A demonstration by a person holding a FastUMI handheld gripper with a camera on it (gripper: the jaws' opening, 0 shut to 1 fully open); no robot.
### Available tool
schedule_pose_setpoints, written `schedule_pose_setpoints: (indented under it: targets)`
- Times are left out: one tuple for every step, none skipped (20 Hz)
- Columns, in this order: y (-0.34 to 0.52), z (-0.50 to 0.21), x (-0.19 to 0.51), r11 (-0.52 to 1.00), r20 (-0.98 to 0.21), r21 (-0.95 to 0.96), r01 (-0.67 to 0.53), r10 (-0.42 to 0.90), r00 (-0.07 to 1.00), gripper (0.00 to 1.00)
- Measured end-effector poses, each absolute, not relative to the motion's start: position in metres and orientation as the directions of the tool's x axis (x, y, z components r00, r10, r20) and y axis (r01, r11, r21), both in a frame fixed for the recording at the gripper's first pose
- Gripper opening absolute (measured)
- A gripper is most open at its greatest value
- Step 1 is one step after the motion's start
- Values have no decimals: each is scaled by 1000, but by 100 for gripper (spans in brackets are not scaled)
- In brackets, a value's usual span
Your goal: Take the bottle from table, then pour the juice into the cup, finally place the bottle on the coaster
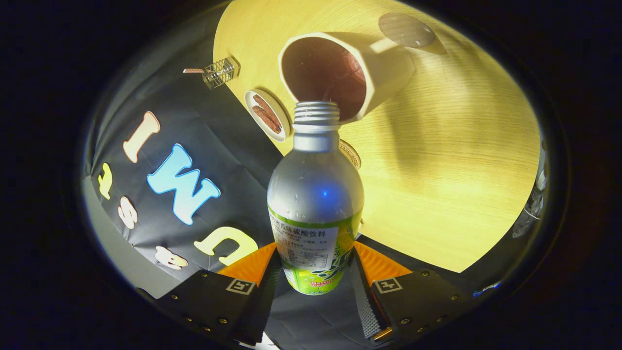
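Observation:
A silver bottle (315, 194) with a green label sits between my two fingers, and my gripper (316, 272) is shut on its lower body. The bottle is tipped over, its open threaded neck pointing at the mouth of a white cup (340, 73) just beyond it. The cup's inside looks dark brown. No stream shows between neck and cup. A round grey coaster (406, 30) lies on the wooden table (461, 160) past the cup, by its handle.
A small white dish (266, 115) with brown pieces sits beside the cup near the table's edge. A wire rack (221, 73) stands farther along that edge. A gold-rimmed round thing (351, 153) peeks out behind the bottle's shoulder.

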State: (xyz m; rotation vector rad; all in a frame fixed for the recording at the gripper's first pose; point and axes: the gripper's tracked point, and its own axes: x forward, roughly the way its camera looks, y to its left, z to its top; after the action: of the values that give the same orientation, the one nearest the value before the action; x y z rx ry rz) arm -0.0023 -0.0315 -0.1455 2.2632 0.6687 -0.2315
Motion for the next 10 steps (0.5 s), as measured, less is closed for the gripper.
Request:
schedule_pose_setpoints:
  targets:
    - [-32, -145, -1, -584, -355, 614, 531, 397, 847, 74]
    - [-32, -144, 0, -588, -353, 610, 532, 399, 846, 74]
    - [-31, -143, 3, -591, -350, 607, 531, 401, 847, 74]
    - [-30, -142, 3, -593, -348, 601, 535, 408, 844, 74]
    - [-30, -142, 2, -597, -349, 596, 537, 409, 843, 74]
    - [-29, -142, 3, -600, -349, 592, 538, 411, 842, 74]
    - [-28, -141, 1, -601, -348, 589, 540, 415, 841, 74]
    - [-27, -140, 1, -601, -347, 588, 541, 417, 840, 74]
    - [-27, -140, 2, -602, -346, 587, 542, 419, 840, 74]
    - [-27, -140, 2, -603, -345, 586, 541, 419, 840, 74]
